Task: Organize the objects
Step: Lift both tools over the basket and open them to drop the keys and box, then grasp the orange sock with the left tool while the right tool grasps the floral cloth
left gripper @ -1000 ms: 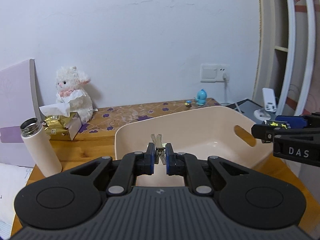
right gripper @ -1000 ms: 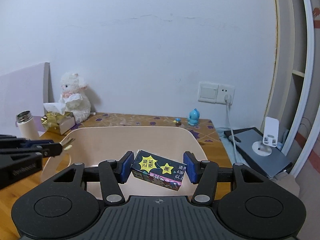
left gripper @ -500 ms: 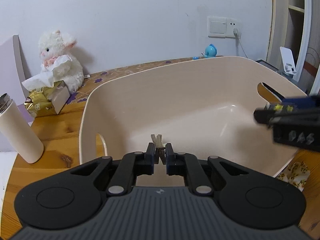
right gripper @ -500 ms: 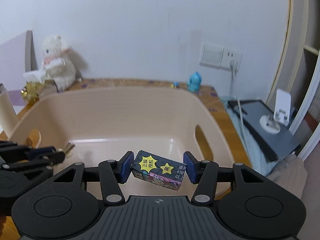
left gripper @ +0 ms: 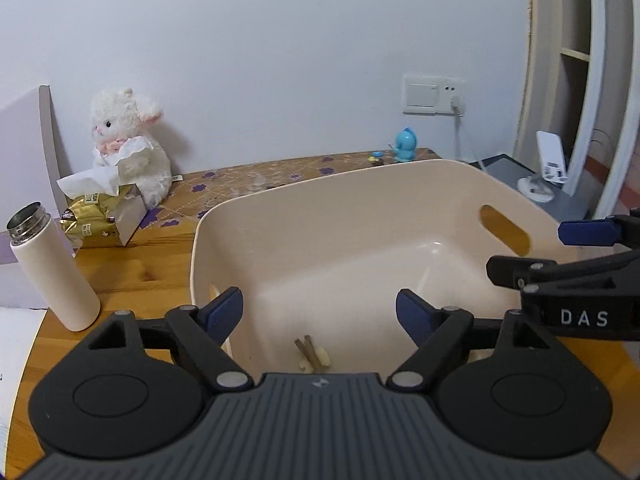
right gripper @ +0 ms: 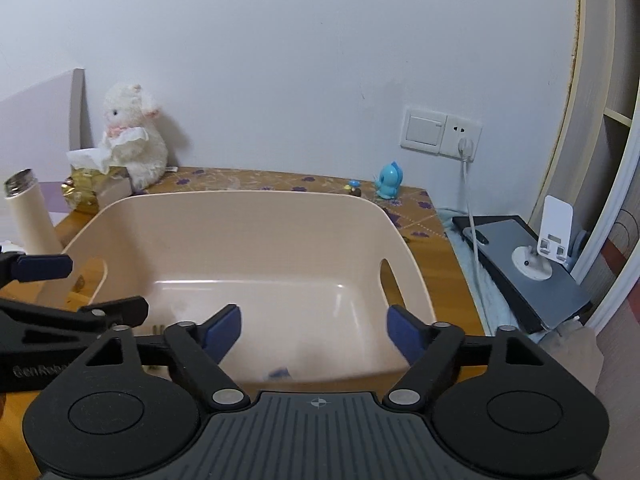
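I hold my left gripper (left gripper: 319, 311) and right gripper (left gripper: 560, 250), marked "DAS", wide apart and empty above the beige basin (left gripper: 400, 172); keys (left gripper: 310, 354) lie at its near edge.

Wooden table (left gripper: 132, 268) under bin (left gripper: 280, 216), flask (left gripper: 52, 272), tissues (left gripper: 100, 216).

I read "DAS" on my right gripper (left gripper: 580, 248); "GenRobo", cut off, on my left gripper (right gripper: 60, 284). Tissue pack (left gripper: 100, 220) print illegible.

Right gripper (right gripper: 314, 330) jaws spread wide above the cream bin (right gripper: 256, 240) — nothing gripped.
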`<act>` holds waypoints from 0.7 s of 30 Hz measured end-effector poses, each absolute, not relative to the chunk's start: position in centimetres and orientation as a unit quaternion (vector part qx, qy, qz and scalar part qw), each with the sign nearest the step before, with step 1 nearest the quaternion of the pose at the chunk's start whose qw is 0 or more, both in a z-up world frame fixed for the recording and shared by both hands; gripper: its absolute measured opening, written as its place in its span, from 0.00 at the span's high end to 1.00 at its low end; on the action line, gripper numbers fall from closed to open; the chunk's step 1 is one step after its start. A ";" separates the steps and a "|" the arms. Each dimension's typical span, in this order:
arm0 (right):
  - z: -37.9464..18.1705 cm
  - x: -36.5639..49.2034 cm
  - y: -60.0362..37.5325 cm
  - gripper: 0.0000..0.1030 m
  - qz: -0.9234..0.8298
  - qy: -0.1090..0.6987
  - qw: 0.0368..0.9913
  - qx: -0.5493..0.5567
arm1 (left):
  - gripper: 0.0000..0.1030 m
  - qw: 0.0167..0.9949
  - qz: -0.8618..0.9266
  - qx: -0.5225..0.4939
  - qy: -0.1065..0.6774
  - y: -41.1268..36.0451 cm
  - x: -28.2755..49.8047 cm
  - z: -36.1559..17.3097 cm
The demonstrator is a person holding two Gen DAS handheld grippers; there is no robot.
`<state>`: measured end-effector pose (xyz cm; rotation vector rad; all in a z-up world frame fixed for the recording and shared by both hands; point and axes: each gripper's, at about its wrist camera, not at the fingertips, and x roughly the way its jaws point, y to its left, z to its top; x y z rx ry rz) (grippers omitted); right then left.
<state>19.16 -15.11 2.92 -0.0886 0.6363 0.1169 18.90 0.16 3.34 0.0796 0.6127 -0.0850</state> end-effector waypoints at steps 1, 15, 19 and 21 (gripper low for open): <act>3.2 18.5 -15.5 0.16 0.062 0.313 0.947 -0.039 | 0.16 0.952 -0.042 0.039 0.300 0.2 18.4 3.7; 2.6 12.3 -18.2 0.07 0.059 0.333 0.940 -0.051 | 0.09 0.949 -0.043 0.034 0.311 0.2 12.5 3.4; 1.5 11.3 -18.6 0.07 0.059 0.349 0.933 -0.059 | 0.09 0.945 -0.048 0.036 0.320 0.0 11.1 2.6; 0.9 10.9 -18.8 0.07 0.059 0.355 0.931 -0.061 | 0.09 0.943 -0.051 0.039 0.328 -0.1 10.5 2.1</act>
